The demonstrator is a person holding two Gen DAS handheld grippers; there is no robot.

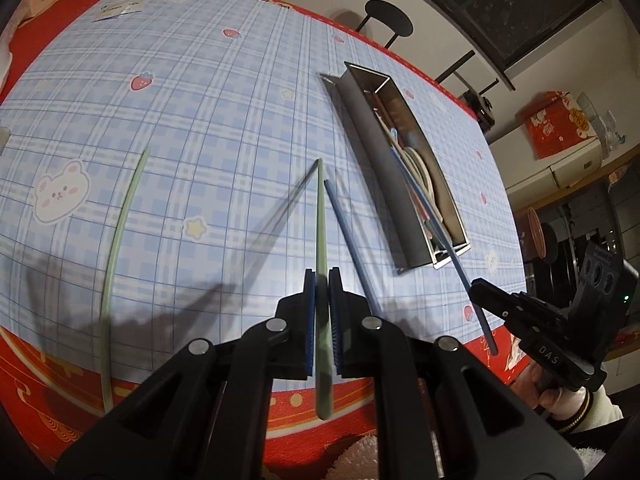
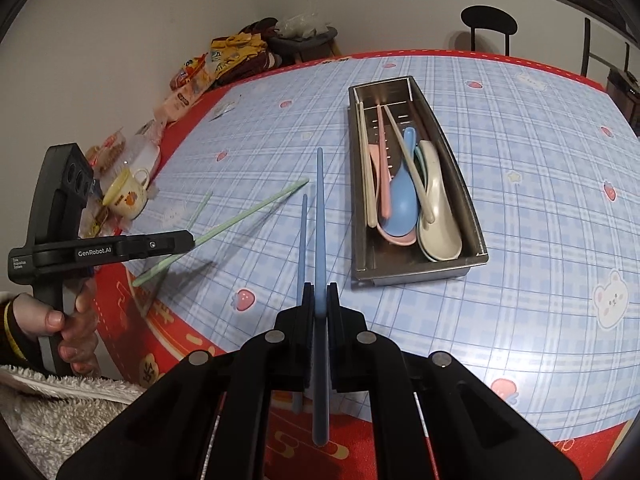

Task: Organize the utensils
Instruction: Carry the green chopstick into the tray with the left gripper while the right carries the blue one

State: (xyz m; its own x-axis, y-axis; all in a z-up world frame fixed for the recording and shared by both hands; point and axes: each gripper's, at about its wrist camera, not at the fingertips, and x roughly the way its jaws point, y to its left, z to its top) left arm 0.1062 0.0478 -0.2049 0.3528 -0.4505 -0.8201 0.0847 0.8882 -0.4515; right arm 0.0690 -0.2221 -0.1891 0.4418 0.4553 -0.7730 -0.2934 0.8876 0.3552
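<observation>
My left gripper [image 1: 321,280] is shut on a green chopstick [image 1: 321,224] and holds it above the table. A second green chopstick [image 1: 120,240] lies on the cloth to its left. My right gripper [image 2: 319,294] is shut on a blue chopstick [image 2: 320,216], raised over the cloth left of the metal utensil tray [image 2: 476,216]. A second blue chopstick [image 2: 302,240] lies on the table just beside it. The tray holds spoons and several chopsticks; it also shows in the left wrist view [image 1: 376,168]. In that view the right gripper [image 1: 478,286] holds its blue chopstick [image 1: 436,224] near the tray.
The table has a blue checked cloth [image 2: 540,200] with a red border. A yellow cup [image 2: 126,196] and snack packets [image 2: 216,68] crowd the far left edge. A black stool [image 2: 488,20] stands beyond the table.
</observation>
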